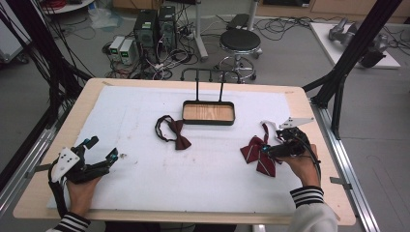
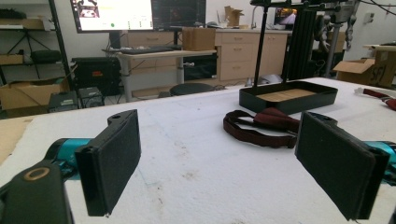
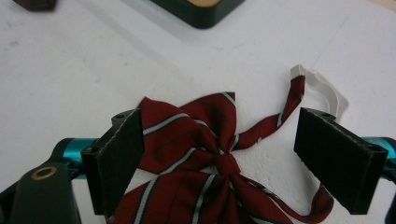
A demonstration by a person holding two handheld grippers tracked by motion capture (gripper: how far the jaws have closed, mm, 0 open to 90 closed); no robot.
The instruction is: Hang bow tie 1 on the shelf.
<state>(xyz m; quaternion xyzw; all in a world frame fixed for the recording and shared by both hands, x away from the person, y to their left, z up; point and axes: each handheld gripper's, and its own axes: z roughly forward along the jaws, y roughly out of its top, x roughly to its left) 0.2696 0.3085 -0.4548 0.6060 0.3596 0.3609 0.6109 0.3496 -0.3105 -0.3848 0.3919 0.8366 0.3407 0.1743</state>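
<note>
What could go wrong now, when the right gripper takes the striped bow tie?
1. The right gripper stands open over the striped bow tie; closing off the knot may pinch only one loose wing.
2. Its thin strap trails aside and might drag or snag when lifted toward the black tray.

In the right gripper view we lose the lower tails of the striped bow tie (image 3: 205,154) below the bottom edge, and its left wing behind a jaw; the black tray (image 3: 198,10) is cropped by the top edge; in the left gripper view a jaw hides part of the dark bow tie (image 2: 266,122); monitor text is unreadable.
</note>
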